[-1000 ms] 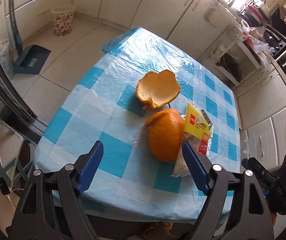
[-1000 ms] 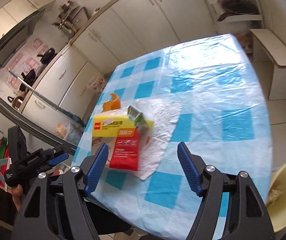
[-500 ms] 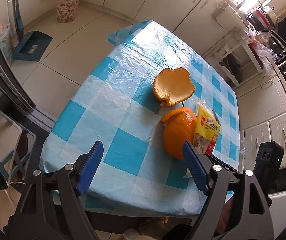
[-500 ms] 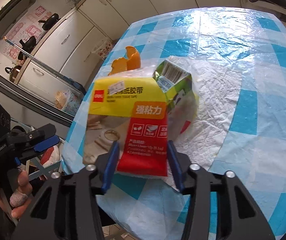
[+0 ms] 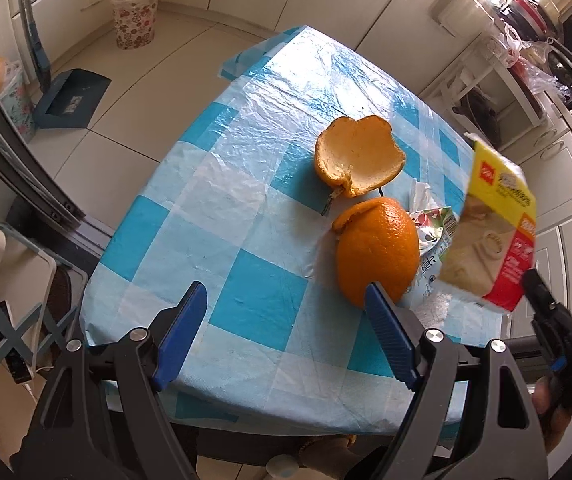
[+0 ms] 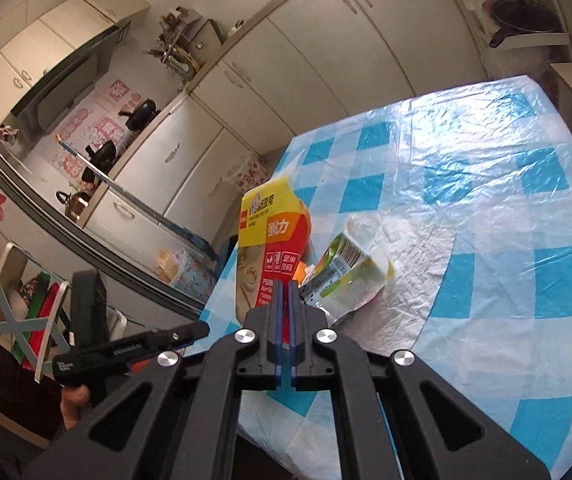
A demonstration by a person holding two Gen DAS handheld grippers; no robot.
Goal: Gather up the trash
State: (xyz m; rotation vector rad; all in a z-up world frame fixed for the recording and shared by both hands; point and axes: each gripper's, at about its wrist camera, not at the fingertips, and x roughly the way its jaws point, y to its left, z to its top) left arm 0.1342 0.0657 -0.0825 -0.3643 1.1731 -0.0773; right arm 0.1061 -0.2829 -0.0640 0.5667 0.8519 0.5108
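Note:
My right gripper (image 6: pixel 285 286) is shut on the lower edge of a yellow and red tape package (image 6: pixel 270 232), which hangs lifted above the table, seen also in the left wrist view as the tape package (image 5: pixel 494 232). Below it lie a crumpled green and white carton (image 6: pixel 346 276) and a white napkin (image 6: pixel 406 256). Two orange peel halves rest on the blue checked tablecloth (image 5: pixel 245 184): one dome-up peel (image 5: pixel 378 252), one hollow-up peel (image 5: pixel 358 156). My left gripper (image 5: pixel 286 320) is open, hovering near the table's front edge with the dome-up peel just past its right finger.
A patterned waste basket (image 5: pixel 133 16) stands on the floor at the far left, with a blue dustpan (image 5: pixel 71 100) nearer. Kitchen cabinets surround the table. The right gripper's body (image 5: pixel 566 332) and a hand sit at the right edge.
The right gripper closed on the tape package and lifted it off the table, uncovering the carton. The left gripper stayed open and nearly still.

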